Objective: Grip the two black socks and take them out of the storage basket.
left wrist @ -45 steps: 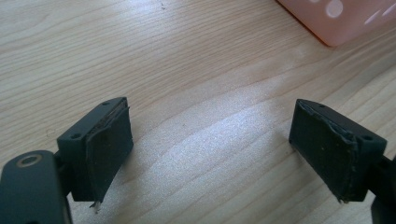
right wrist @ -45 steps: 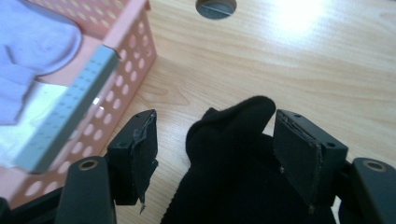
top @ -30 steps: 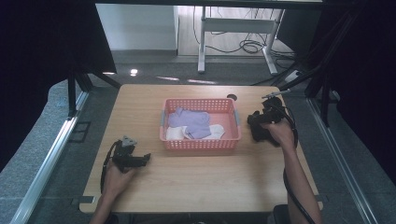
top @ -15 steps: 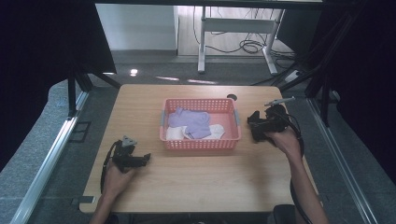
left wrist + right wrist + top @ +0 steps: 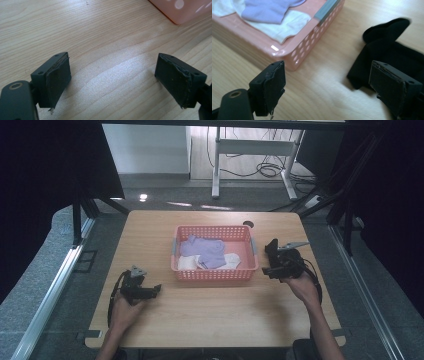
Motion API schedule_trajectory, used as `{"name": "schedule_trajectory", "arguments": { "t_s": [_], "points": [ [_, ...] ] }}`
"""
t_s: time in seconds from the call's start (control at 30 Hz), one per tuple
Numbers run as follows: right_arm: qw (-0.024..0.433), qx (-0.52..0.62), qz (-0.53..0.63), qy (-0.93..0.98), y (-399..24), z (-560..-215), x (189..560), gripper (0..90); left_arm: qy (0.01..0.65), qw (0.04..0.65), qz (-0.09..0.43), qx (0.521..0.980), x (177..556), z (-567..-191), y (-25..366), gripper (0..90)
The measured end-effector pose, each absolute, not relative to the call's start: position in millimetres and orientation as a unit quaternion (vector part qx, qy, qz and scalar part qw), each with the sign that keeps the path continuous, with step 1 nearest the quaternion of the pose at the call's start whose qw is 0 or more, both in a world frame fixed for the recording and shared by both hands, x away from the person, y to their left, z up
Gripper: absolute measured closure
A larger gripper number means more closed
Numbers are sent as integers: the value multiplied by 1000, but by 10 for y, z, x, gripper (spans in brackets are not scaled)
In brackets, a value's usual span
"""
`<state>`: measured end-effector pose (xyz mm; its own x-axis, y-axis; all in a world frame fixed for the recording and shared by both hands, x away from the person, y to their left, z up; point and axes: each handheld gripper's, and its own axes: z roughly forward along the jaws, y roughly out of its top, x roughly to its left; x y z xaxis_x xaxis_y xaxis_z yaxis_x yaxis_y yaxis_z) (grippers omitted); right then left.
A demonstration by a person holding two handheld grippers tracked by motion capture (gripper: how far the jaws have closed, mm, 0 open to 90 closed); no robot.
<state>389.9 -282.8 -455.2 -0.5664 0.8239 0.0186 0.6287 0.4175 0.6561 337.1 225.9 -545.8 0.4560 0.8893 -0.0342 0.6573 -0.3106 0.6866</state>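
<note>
A pink plastic basket [image 5: 176, 256] stands mid-table and holds a purple cloth [image 5: 202, 250] over a white cloth [image 5: 231, 262]. To the right of the basket a black sock [image 5: 271, 247] lies flat on the wood. My right gripper [image 5: 274, 265] hovers just short of it, open and holding nothing. In the right gripper view its jaws [image 5: 332, 87] frame bare table, with the sock [image 5: 392, 52] ahead on the right and the basket's corner [image 5: 294, 57] ahead on the left. My left gripper [image 5: 157, 289] rests left of the basket, open and empty [image 5: 117, 80].
The wooden table [image 5: 215, 320] has bare room in front of the basket. A round cable hole [image 5: 247, 224] sits near the far edge. A basket corner [image 5: 180, 10] shows beyond the left gripper's jaws. Dark curtains flank both sides.
My right hand has drawn back toward the person's side, and the black sock now shows beside the basket. The left gripper has not moved.
</note>
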Motion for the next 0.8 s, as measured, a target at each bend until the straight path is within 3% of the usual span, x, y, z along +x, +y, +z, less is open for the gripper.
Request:
{"name": "schedule_trajectory", "arguments": {
  "t_s": [0.57, 0.8],
  "points": [
    [130, 416, 285, 854, -2583, -5247, 3626, 137, 492, 325, 180, 788, 3370, -5458, 2255, 133],
    [138, 408, 292, 854, -2579, -5324, 3608, 75, 491, 324, 180, 789, 3369, -5458, 2254, 132]
  ]
}}
